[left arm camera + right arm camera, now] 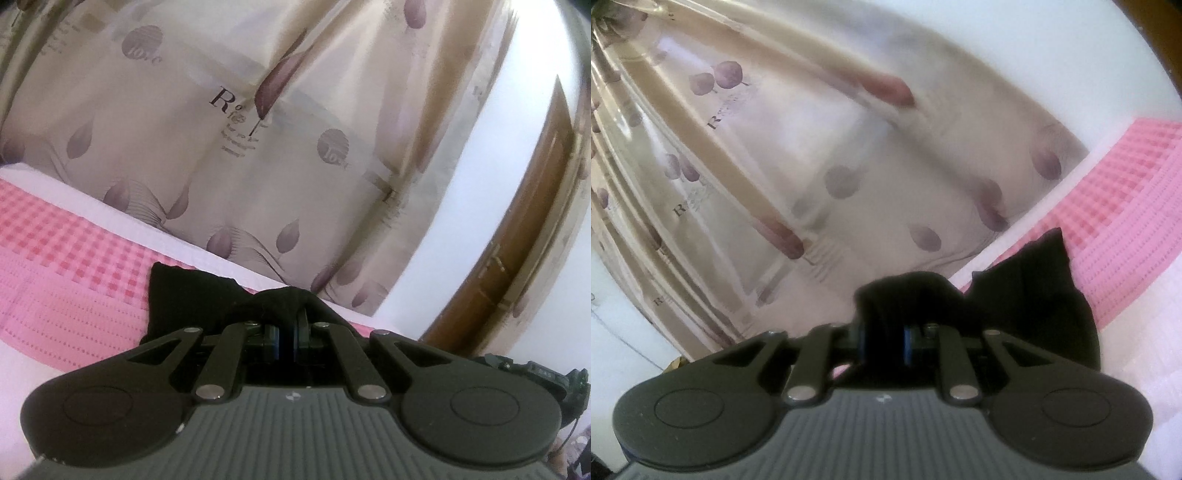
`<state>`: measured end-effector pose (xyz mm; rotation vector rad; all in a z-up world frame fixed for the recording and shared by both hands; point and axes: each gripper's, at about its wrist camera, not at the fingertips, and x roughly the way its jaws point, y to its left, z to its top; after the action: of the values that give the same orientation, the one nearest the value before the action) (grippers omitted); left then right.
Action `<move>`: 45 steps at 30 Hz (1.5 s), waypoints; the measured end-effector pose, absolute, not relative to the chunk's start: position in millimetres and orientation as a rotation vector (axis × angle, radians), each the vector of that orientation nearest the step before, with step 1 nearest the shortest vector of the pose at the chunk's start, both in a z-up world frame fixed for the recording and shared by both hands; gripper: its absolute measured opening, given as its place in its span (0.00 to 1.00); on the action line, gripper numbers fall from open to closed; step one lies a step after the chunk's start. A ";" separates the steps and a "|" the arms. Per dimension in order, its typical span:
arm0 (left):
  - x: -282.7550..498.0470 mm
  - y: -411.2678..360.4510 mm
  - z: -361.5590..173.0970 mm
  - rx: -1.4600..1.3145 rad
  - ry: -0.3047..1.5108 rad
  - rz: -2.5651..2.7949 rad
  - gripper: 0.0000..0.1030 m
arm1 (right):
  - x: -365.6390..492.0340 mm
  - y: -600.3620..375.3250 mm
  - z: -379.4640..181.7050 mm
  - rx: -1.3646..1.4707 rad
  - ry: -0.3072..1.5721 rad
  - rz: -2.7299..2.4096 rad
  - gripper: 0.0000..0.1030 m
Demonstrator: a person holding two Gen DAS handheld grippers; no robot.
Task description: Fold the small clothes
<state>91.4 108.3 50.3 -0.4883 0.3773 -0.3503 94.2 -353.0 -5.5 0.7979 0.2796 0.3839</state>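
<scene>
Pink checked bedding (66,258) lies under both tools, before a leaf-printed curtain (229,147). Each hand-held gripper, left (286,332) and right (884,328), is clamped narrow on the black garment (173,295), which is bunched over their fingertips and hangs toward the bed.

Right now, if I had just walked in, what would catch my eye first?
Probably the small black cloth garment, pinched by the left gripper and the right gripper and lifted over the pink checked blanket. Behind it hangs a beige curtain with purple leaf prints, with a brown wooden door at the right.
</scene>
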 end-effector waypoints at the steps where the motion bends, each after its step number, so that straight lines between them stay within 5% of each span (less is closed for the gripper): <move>1: 96.0 108.4 49.8 -0.497 0.380 -0.345 0.05 | 98.3 -353.4 -5.2 0.798 0.281 0.380 0.17; 45: 231.0 66.9 12.5 -0.356 0.485 -0.180 0.05 | 224.6 -374.4 -58.6 0.854 0.406 0.269 0.17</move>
<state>231.0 66.9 12.5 -0.3565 0.4848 -0.1799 224.6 -374.4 -58.6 0.8536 0.4064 0.2691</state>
